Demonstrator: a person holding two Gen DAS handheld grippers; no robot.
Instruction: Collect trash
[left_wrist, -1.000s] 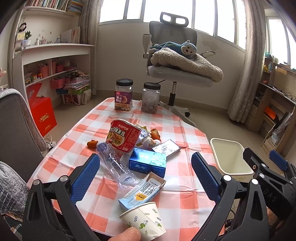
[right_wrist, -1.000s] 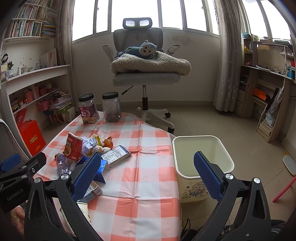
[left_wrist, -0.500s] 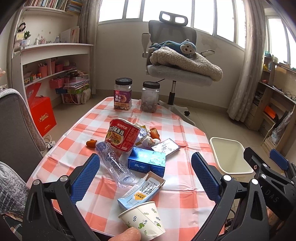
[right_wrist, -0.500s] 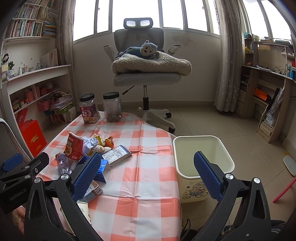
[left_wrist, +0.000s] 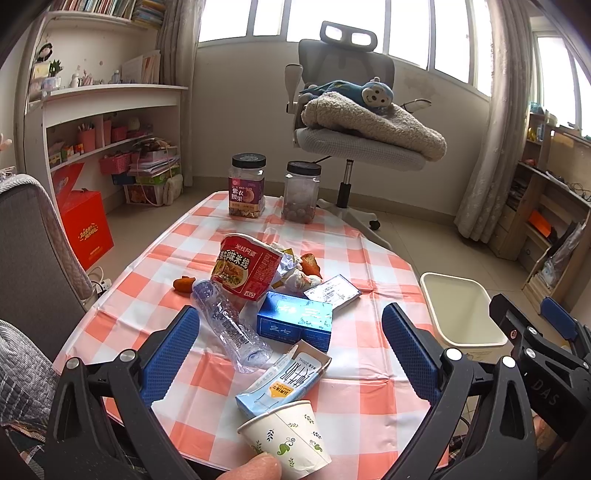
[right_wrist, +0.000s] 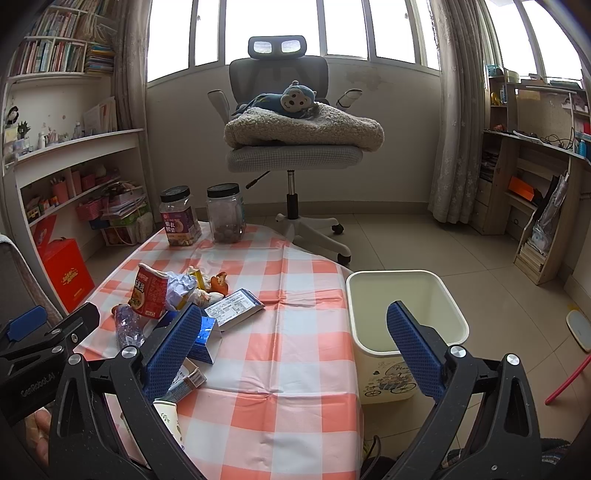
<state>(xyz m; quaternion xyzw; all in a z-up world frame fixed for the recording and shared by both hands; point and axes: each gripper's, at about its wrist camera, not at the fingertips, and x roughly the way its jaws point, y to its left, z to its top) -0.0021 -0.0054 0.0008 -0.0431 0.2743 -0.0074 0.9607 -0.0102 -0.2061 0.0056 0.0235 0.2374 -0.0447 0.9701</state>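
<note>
Orange-and-white checked cloth covers the tabletop (left_wrist: 369, 373), and the trash lies in a loose cluster on its near half. I read the following items from the left wrist view. A white paper cup with green leaf print (left_wrist: 286, 439) lies on its side at the near edge, its mouth to the left. Just behind it, touching, lies a light blue opened milk carton (left_wrist: 284, 380). A crushed clear plastic bottle (left_wrist: 229, 328) lies beside the carton, running toward a red instant-noodle cup (left_wrist: 245, 271) that is tipped over. A blue rectangular cardboard box (left_wrist: 295, 321) sits right of the bottle, and a flat white printed packet (left_wrist: 332, 293) lies just beyond it. Crumpled wrappers (left_wrist: 295, 273) lie next to the noodle cup.

My left gripper (left_wrist: 291, 354) hovers above the near edge with its fingers spread wide, holding nothing; the cup, carton and bottle fall between them in this view. My right gripper (right_wrist: 295, 347) hangs to the right, fingers likewise spread wide and empty. Through it I see a cream plastic waste bin (right_wrist: 458, 321) standing on the floor just beside the right edge of the tabletop.

Two black-lidded clear jars (left_wrist: 247, 184) stand at the far end of the tabletop, well apart from the trash.
</note>
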